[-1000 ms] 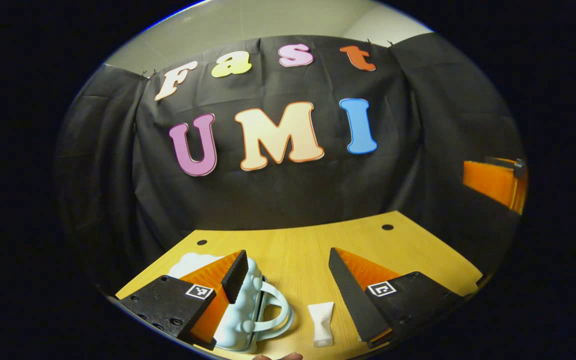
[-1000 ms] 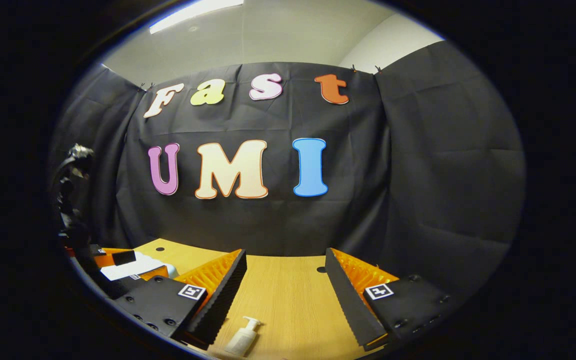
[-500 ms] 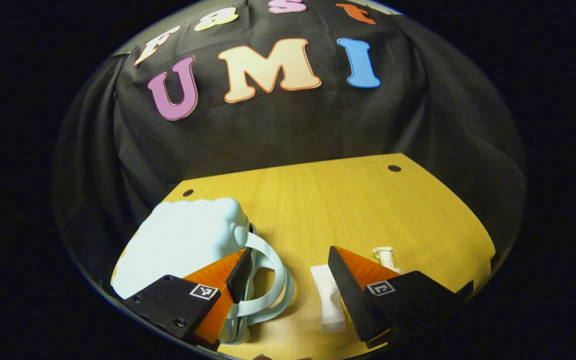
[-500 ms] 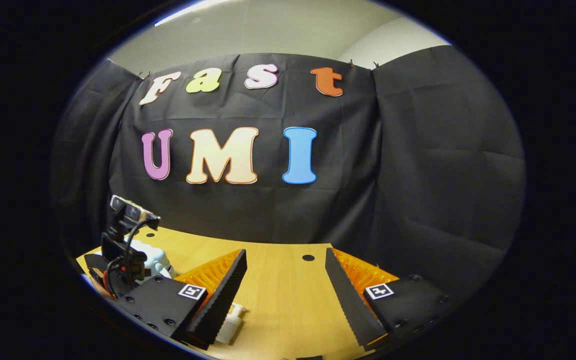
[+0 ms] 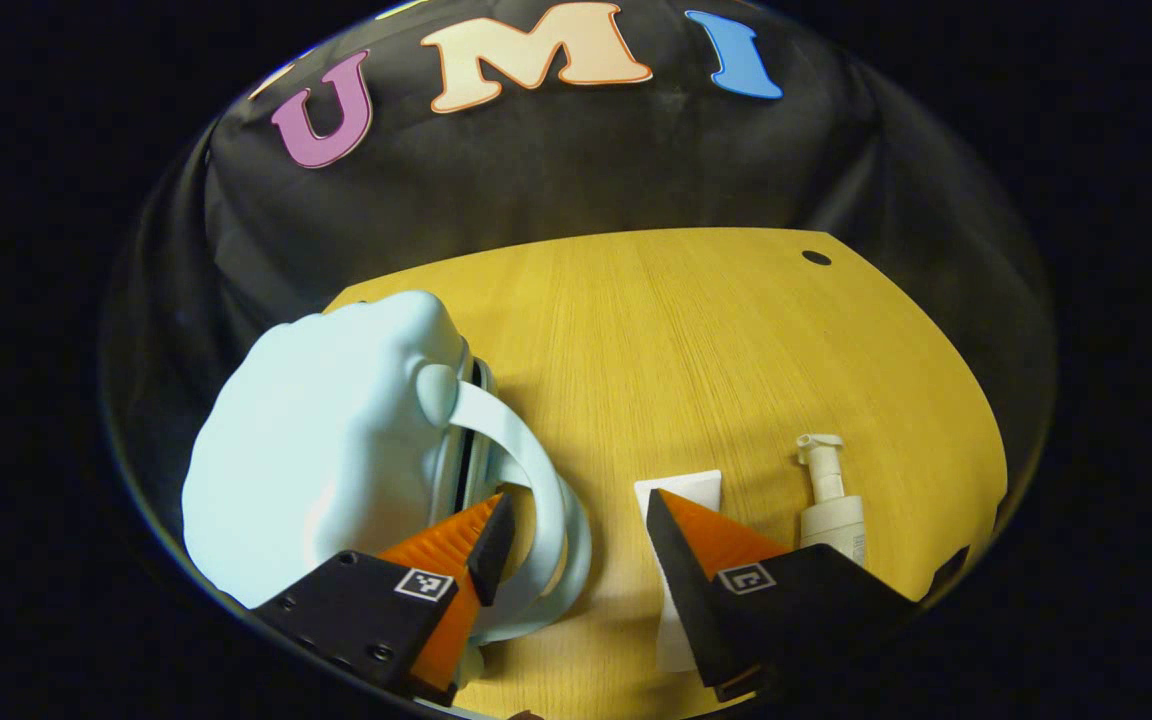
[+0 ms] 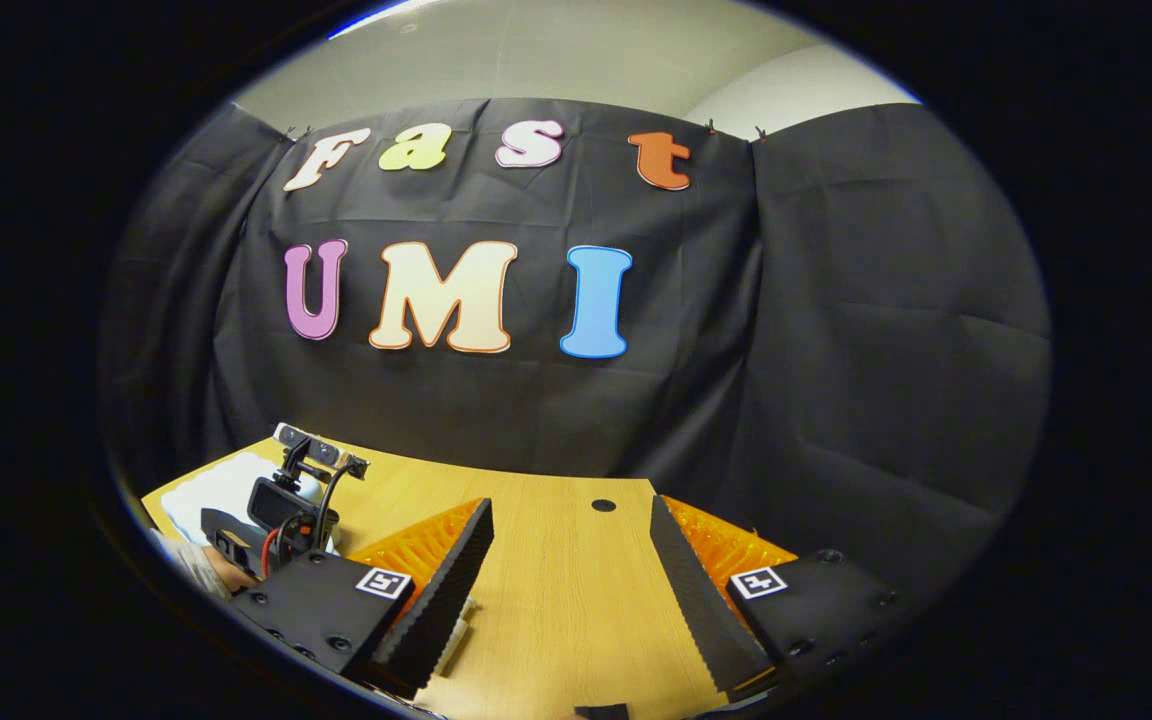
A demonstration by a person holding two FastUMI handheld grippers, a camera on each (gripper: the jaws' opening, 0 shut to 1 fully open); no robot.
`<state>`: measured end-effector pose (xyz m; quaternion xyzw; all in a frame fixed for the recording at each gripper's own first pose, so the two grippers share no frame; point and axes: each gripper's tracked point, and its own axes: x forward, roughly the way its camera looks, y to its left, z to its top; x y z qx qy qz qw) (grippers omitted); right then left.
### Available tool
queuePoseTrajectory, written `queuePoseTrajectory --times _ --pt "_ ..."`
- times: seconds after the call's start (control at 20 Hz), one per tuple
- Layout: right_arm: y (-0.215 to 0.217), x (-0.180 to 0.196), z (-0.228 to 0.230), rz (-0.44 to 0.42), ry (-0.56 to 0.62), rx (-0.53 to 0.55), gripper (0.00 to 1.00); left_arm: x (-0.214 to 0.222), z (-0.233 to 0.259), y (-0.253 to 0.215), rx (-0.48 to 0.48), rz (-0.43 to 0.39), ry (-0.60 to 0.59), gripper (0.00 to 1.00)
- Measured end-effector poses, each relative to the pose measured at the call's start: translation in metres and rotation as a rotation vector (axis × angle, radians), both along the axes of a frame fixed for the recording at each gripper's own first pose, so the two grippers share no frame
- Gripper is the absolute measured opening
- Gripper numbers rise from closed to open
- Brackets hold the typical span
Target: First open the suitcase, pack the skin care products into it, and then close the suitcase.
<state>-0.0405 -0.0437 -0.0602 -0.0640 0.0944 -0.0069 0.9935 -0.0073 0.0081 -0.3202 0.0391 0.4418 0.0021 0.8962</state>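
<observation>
A pale blue suitcase [image 5: 326,440] lies on the wooden table [image 5: 696,340], its two shells together and its looped handle [image 5: 548,490] facing my left gripper [image 5: 576,520]. That gripper hangs open just over the handle, one fingertip [image 5: 494,525] in front of the loop. A white tube [image 5: 684,488] lies partly behind the other finger. A white pump bottle [image 5: 829,505] rests to its right. My right gripper [image 6: 568,545] is open above bare table, holding nothing. In the right gripper view the left gripper [image 6: 286,510] shows at the far left, before the suitcase [image 6: 221,488].
Black cloth closes the booth behind and beside the table. A small white item [image 6: 456,628] peeks out past one finger of the right gripper. Cable holes [image 5: 816,257] [image 6: 603,505] sit near the table's far edge. Bare wood stretches beyond the suitcase and bottles.
My left gripper has tipped downward and come in closer to the suitcase handle, so the tube and pump bottle now show. The right gripper has stayed open and shifted only slightly.
</observation>
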Motion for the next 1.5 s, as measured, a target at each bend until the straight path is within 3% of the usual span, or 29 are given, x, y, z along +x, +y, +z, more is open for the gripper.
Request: queuePoseTrajectory --times 0.1,0.2,0.3,0.55,0.75,1.05,1.5 --pt "0.001 -0.001 -0.001 -0.002 0.0 -0.002 1.0 0.002 -0.002 0.002 0.003 -0.006 0.0 0.7" --pt "0.001 -0.002 0.003 -0.002 -0.016 -0.02 1.0 0.004 0.001 0.011 0.038 0.004 -0.002 0.52" --pt "0.003 -0.002 0.003 0.005 -0.024 -0.037 1.0 0.002 -0.002 0.015 0.038 0.014 0.022 0.19" --pt "0.006 0.0 0.005 0.015 -0.039 -0.034 1.0 0.005 0.004 0.01 0.017 -0.035 0.063 0.0" --pt "0.008 0.003 0.004 0.02 -0.047 -0.019 1.0 0.01 0.031 0.01 -0.038 -0.028 0.028 0.0" --pt "0.031 0.009 -0.005 0.063 -0.04 0.014 1.0 0.015 0.116 0.04 -0.119 -0.026 -0.055 0.0" --pt "0.077 0.019 -0.005 0.113 -0.056 0.056 1.0 0.02 0.209 0.149 -0.096 0.017 -0.183 0.0"
